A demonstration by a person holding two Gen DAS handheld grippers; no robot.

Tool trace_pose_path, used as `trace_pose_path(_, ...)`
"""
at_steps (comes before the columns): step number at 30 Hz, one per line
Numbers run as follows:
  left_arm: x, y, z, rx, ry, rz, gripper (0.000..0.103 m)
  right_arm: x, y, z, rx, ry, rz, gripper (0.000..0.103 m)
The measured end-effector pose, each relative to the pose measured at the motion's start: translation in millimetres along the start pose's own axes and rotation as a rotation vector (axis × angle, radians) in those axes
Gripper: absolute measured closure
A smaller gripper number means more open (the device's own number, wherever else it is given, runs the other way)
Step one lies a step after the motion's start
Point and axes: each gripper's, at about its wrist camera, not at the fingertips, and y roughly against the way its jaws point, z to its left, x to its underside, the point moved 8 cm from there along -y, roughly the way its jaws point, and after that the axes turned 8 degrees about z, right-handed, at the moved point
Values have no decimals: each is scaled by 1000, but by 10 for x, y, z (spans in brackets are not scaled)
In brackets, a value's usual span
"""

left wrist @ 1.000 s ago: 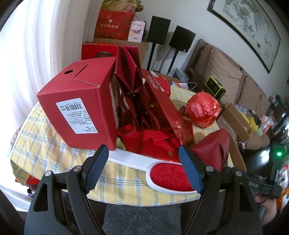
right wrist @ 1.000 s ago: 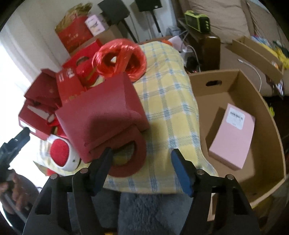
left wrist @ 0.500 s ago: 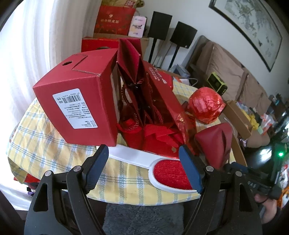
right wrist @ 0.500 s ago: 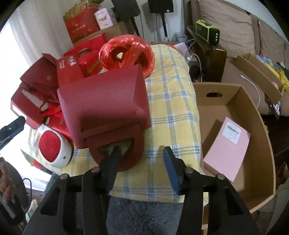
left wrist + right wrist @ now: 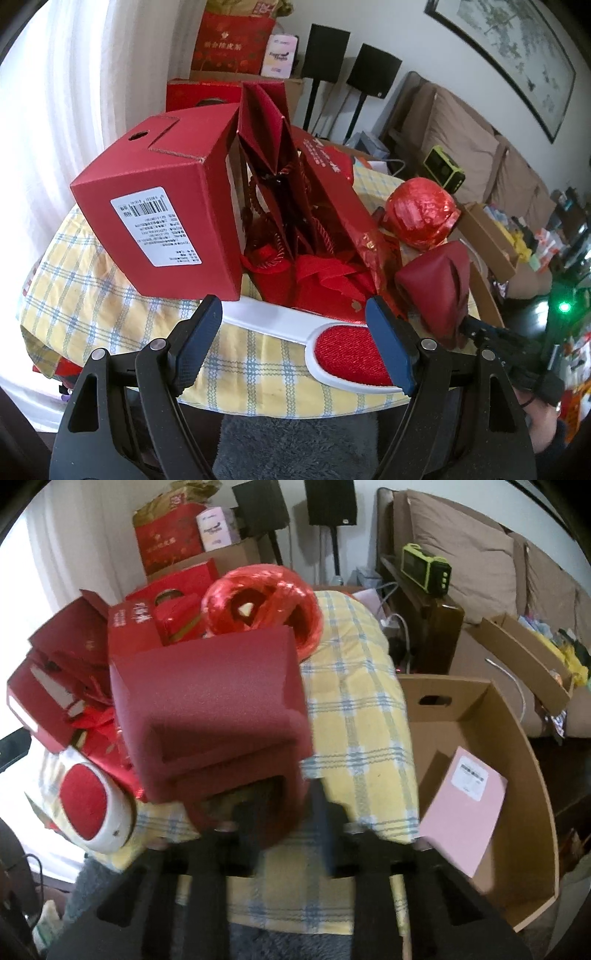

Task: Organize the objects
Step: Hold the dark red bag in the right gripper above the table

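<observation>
Closing: right gripper (image 5: 284, 812), fingers blurred, narrowing on the loop handle of the maroon bag (image 5: 210, 716); a second ago they stood wide apart on either side of that handle, and whether the pads press it yet cannot be told.
Maroon bag: on the yellow checked table (image 5: 354, 716) near its front edge, handle toward the camera, in much the same spot as before.
Left gripper (image 5: 295, 339): fingers spread wide and empty, hovering over the brush (image 5: 332, 350); unchanged from the earlier frame.
Brush: white with a red pad, lying flat on the table, handle running under the red box (image 5: 166, 218).
Red box: tilted, label side facing the left camera, leaning beside open red gift bags (image 5: 288, 192).
Ribbon ball (image 5: 258, 605): shiny red, behind the maroon bag, not moved.
Carton (image 5: 517, 775): brown, open, right of the table, a pink box (image 5: 461, 808) inside.
</observation>
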Motion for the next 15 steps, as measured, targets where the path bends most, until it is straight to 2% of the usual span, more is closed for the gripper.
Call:
trace_pose_path(10,-11,33,-11,1,-7,-5,26,-174,618,-195,103,-23,-154,90)
trace_pose_path(12,-8,38,-15,2,-10,-3,26,-230,736,-197,95,-29,-184,90)
trace_pose_path(15,-6,35,-16,2,-12,1,26,-302,930,-90,19,-25,-231,90)
